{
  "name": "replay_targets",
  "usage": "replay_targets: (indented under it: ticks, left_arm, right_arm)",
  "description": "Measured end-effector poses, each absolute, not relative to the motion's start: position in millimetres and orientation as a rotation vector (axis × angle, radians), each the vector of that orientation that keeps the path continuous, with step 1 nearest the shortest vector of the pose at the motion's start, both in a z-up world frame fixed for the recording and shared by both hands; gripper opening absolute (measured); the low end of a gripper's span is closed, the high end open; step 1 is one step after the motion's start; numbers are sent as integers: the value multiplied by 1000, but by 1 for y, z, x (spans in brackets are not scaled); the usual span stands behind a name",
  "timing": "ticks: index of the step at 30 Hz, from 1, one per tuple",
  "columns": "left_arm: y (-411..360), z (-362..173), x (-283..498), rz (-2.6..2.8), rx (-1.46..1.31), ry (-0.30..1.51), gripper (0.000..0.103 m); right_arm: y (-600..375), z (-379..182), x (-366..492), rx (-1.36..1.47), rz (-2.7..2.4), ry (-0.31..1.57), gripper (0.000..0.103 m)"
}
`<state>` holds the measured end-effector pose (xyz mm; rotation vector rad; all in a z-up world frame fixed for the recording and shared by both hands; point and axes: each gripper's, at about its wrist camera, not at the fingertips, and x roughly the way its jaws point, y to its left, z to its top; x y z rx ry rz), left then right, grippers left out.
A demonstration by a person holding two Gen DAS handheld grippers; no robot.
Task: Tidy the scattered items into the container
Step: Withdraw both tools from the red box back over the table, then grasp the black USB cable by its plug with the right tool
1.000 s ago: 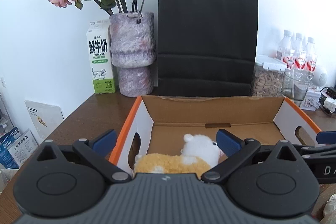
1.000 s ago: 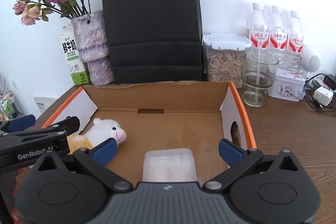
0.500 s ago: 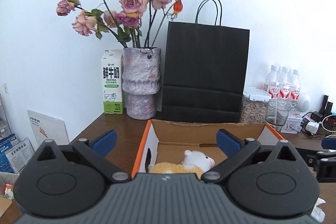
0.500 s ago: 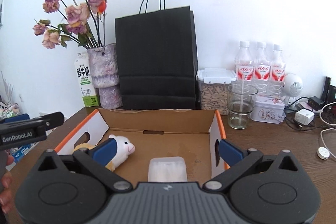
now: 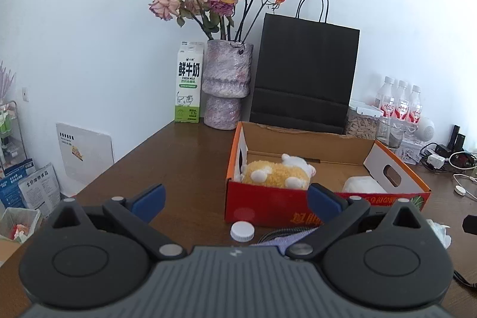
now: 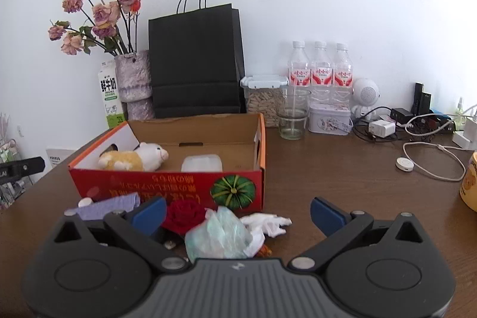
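A red cardboard box (image 6: 167, 187) with orange rims stands on the brown table; in the left wrist view its front wall (image 5: 268, 204) faces me. Inside lie a yellow and white plush toy (image 6: 134, 158) (image 5: 277, 173) and a clear plastic tub (image 6: 202, 163) (image 5: 362, 185). In front of the box lie a red fabric rose (image 6: 184, 215), a pale green plastic bag (image 6: 219, 234), white crumpled paper (image 6: 268, 224), a purple cloth (image 6: 107, 204) (image 5: 286, 242) and a white bottle cap (image 5: 242, 231) (image 6: 85, 202). My left gripper (image 5: 235, 200) and right gripper (image 6: 238, 212) hang open and empty in front of the box.
Along the wall stand a milk carton (image 5: 190, 82), a vase of dried roses (image 5: 228, 88), a black paper bag (image 5: 304, 76), a jar (image 6: 263, 99), a glass (image 6: 293, 116), water bottles (image 6: 320, 70) and a tin (image 6: 329, 118). Chargers and cables (image 6: 429, 139) lie right; a yellow mug (image 6: 469, 182) sits at the edge.
Both grippers have pulled back and up from over the box, so its red front wall and the loose items before it have come into view. Both stay open and empty.
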<state>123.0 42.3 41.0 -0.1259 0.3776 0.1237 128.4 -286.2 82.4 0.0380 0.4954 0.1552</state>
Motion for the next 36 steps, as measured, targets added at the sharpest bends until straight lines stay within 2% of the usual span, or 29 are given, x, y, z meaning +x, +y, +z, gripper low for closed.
replay_targets:
  ticks: [20, 22, 28, 32, 34, 36]
  left_arm:
    - [31, 1, 76, 117, -89, 532, 103]
    - [30, 1, 76, 122, -87, 540, 103]
    - [28, 0, 71, 130, -87, 548, 103]
    - [28, -1, 70, 133, -93, 556, 103]
    - [27, -2, 70, 132, -94, 563, 103]
    - [25, -3, 69, 133, -93, 564, 103]
  right_arm:
    - [-320, 32, 80, -10, 87, 646, 103]
    - [-324, 30, 81, -33, 84, 656, 99]
    - [-337, 24, 88, -88, 106, 706, 82]
    - [-348, 22, 92, -82, 153, 729, 64]
    - [-351, 24, 94, -54, 193, 742, 51]
    - [-346, 26, 92, -69, 217, 745, 22]
